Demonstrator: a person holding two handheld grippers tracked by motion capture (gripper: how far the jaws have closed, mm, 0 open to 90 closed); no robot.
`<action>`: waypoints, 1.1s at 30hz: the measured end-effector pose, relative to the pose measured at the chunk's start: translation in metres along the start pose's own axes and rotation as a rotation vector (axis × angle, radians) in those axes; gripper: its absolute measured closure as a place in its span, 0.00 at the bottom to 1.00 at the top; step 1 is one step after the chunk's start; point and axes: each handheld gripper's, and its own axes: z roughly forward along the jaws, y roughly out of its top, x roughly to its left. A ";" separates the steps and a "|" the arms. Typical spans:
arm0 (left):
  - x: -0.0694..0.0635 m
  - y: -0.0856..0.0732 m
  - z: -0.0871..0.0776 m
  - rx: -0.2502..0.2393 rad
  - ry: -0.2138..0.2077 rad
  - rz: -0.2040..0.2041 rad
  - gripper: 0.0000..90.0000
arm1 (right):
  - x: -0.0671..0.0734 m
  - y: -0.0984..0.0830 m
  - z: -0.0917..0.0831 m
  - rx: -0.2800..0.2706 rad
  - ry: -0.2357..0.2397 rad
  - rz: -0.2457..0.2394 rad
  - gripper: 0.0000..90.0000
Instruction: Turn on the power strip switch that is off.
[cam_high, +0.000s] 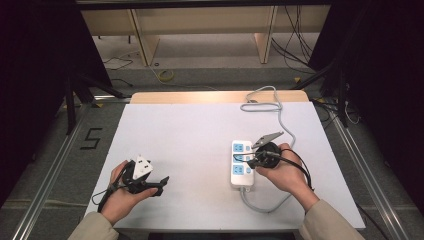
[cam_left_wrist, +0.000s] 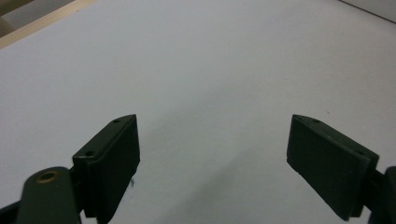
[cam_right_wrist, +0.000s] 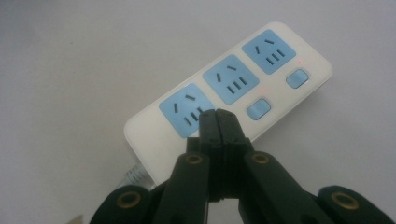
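Note:
A white power strip (cam_high: 240, 171) with three blue sockets lies right of centre on the white table (cam_high: 190, 135). My right gripper (cam_high: 249, 162) hovers over its middle, jaws shut with nothing between them. In the right gripper view the closed tips (cam_right_wrist: 217, 115) sit just above the nearest socket of the power strip (cam_right_wrist: 280, 74), beside a blue switch (cam_right_wrist: 258, 108). My left gripper (cam_high: 161, 185) rests at the near left of the table. Its jaws are spread wide in the left gripper view, where the left gripper (cam_left_wrist: 215, 126) has nothing but bare white table (cam_left_wrist: 210, 60) between them.
The strip's grey cable (cam_high: 283, 121) loops out of its near end, passes under the right hand and runs to a coil at the far table edge. Beyond the table stand wooden furniture legs (cam_high: 142, 40) and loose floor cables (cam_high: 165, 75). Dark curtains flank both sides.

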 end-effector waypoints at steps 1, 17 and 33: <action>0.000 0.000 0.000 -0.001 0.000 0.000 0.19 | 0.000 0.000 0.000 -0.001 0.002 0.002 1.00; -0.001 0.000 0.000 -0.002 -0.003 0.000 0.19 | -0.001 0.003 0.006 0.018 0.004 -0.001 1.00; -0.001 0.000 0.000 -0.001 -0.004 0.002 0.19 | -0.003 0.005 0.011 0.037 0.004 -0.001 1.00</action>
